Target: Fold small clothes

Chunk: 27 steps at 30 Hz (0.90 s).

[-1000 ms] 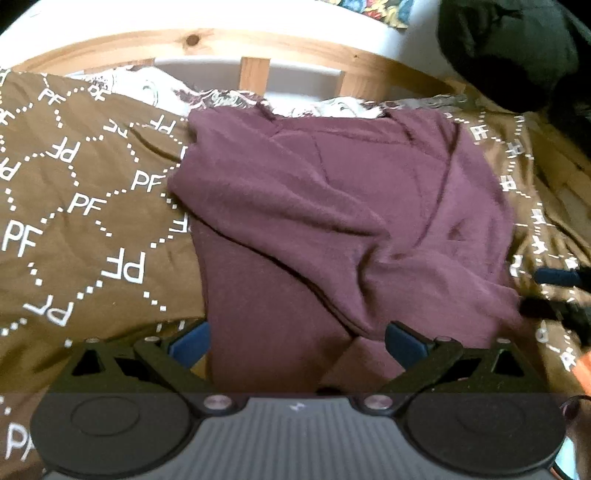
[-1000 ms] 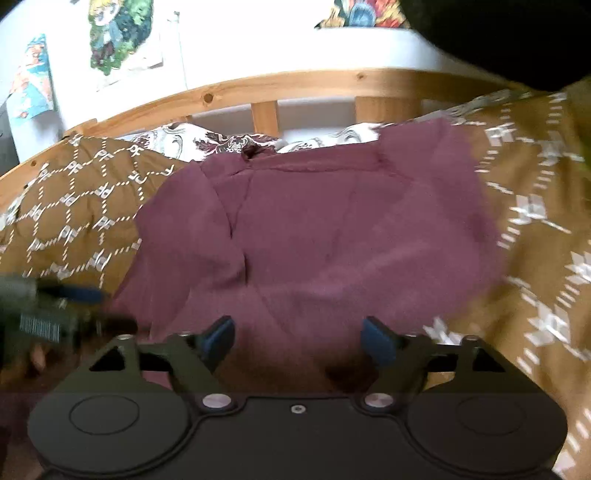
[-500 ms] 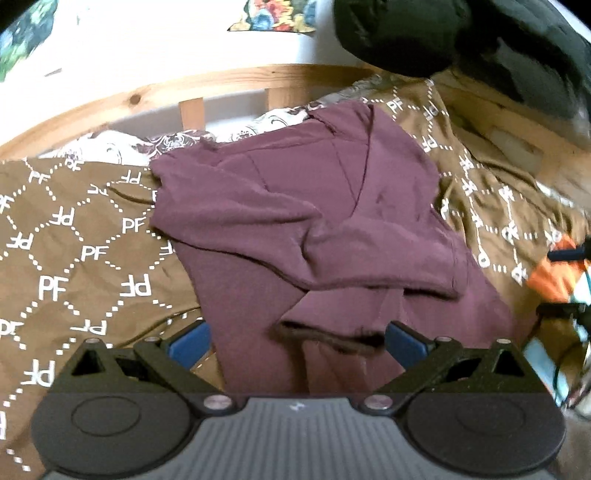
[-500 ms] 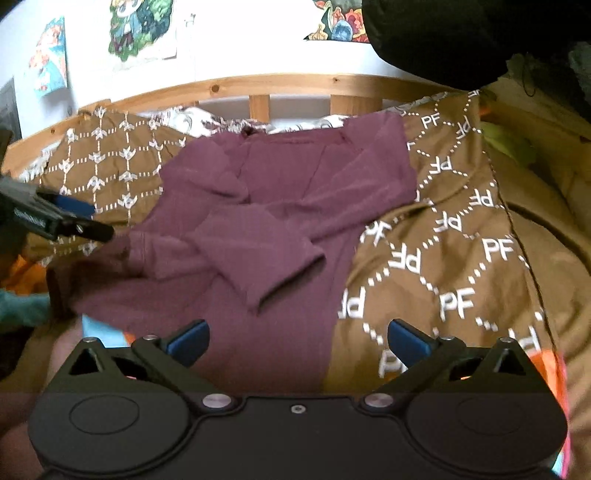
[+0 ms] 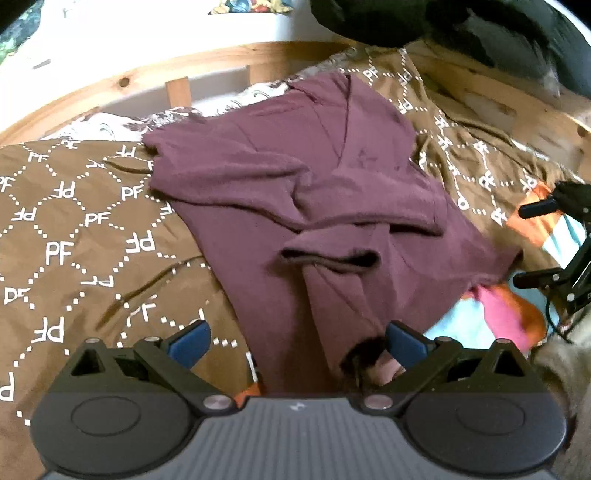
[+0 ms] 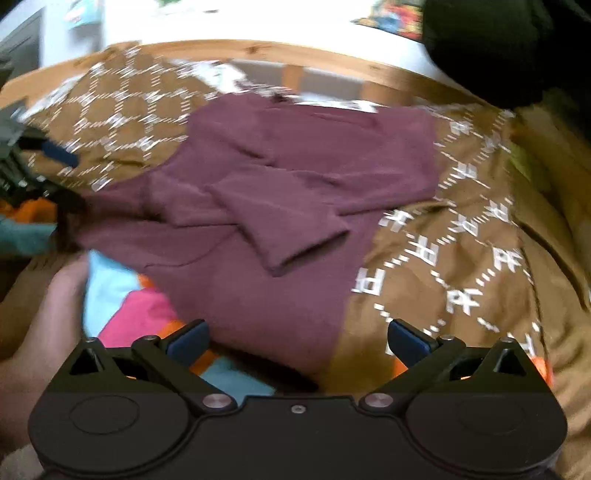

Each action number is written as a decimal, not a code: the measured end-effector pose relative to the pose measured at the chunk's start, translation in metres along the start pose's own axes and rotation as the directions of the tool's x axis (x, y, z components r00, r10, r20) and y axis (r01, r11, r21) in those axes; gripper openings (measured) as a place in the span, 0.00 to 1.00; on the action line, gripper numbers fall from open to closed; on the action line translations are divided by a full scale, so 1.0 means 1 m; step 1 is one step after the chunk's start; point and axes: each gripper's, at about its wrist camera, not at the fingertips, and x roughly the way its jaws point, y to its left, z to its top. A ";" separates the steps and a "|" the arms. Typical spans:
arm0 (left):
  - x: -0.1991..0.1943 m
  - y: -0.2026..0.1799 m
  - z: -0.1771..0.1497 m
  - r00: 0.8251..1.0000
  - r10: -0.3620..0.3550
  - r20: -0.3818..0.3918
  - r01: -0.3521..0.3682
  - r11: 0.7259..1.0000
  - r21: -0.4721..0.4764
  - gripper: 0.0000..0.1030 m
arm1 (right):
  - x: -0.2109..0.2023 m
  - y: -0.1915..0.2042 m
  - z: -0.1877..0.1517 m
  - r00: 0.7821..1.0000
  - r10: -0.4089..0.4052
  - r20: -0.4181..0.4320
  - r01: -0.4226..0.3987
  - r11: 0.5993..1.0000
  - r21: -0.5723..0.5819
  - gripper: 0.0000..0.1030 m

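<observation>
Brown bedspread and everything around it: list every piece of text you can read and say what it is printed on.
"PF": white letters repeated across the brown bedspread, inside dotted diamond outlines; some read mirrored or upside down.
Maroon shirt: no text visible.
Wall posters: colourful, too cropped and blurred to read.
Gripper body: a small pale mark, too small to read.

I am working in a bedroom at home. A brown bedspread (image 5: pixel 74 258) printed with white "PF" letters fills the lower left of the left view, and a wooden bed frame (image 5: pixel 229 59) curves along the top. Behind it, posters (image 6: pixel 399 18) hang on a white wall (image 5: pixel 147 33). A maroon shirt (image 6: pixel 295 177) lies mid-frame on the bed.
</observation>
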 end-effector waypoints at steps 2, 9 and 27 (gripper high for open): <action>0.002 -0.001 -0.003 1.000 -0.027 -0.008 0.027 1.000 0.004 0.99 | 0.005 0.008 -0.001 0.999 0.020 -0.030 -0.022 0.998 -0.055 0.99; 0.009 -0.015 -0.009 0.995 -0.095 -0.023 0.096 0.993 0.066 0.99 | 0.024 0.021 -0.003 0.993 -0.058 -0.107 0.042 0.988 -0.151 0.99; 0.034 -0.006 -0.012 0.992 -0.099 -0.074 0.098 0.995 -0.012 0.99 | 0.030 0.001 0.016 0.993 0.019 0.116 -0.025 0.998 0.053 0.20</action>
